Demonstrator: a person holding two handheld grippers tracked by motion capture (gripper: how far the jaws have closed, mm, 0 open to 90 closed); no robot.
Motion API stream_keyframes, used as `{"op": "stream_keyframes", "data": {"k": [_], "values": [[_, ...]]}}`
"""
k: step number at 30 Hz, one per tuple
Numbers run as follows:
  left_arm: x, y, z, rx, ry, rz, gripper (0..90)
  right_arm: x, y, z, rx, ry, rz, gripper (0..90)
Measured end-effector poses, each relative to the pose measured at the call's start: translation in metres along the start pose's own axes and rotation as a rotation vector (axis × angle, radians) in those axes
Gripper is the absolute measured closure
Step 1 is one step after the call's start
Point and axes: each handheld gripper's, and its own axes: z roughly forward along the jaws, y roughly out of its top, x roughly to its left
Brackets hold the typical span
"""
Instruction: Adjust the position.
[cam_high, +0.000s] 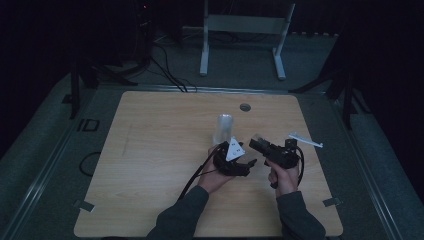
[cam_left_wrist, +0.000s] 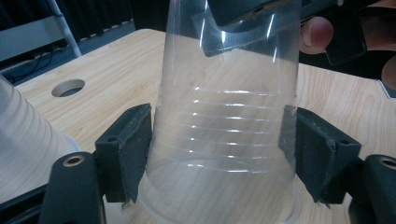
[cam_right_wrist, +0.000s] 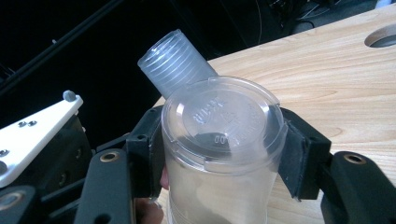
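High view: wooden table (cam_high: 150, 150), dim light. Left gripper (cam_high: 248, 165) and right gripper (cam_high: 256, 143) sit close together near the table's middle-right, both in the person's hands. A stack of clear plastic cups (cam_high: 224, 129) stands upright just beyond them, and a white strip-like item (cam_high: 305, 140) lies to the right, too small to identify. Left gripper view: both jaws press the ribbed wall of an inverted clear plastic cup (cam_left_wrist: 224, 126), one pad on each side, wide rim down by the tabletop; cable hole (cam_left_wrist: 68, 87) further back; another cup's wall shows at the left edge. Right gripper view: jaws clamp the same cup (cam_right_wrist: 223, 140) on both sides just under its closed base, which faces the camera; the cup stack (cam_right_wrist: 175, 63) is tilted in frame behind it.
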Motion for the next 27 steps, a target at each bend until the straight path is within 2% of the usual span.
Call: {"op": "stream_keyframes", "data": {"k": [10, 16, 20, 27], "values": [[-0.0003, 0.0011, -0.0021, 0.004, -0.008, 0.018, 29.9, -0.0006, 0.0018, -0.0013, 0.004, -0.001, -0.008, 34.6], [0.0009, 0.0014, -0.0035, 0.007, -0.004, 0.031, 30.3, 0.0007, 0.0028, -0.0031, 0.016, 0.002, -0.033, 31.4], [0.0031, 0.0016, -0.0056, 0.002, -0.004, 0.018, 30.3, 0.0019, 0.0015, -0.005, 0.021, 0.006, -0.042, 30.1], [0.0055, 0.0014, -0.0077, 0.009, 0.005, 0.023, 30.4, 0.0039, -0.0013, -0.0095, 0.047, 0.018, -0.074, 29.7]]}}
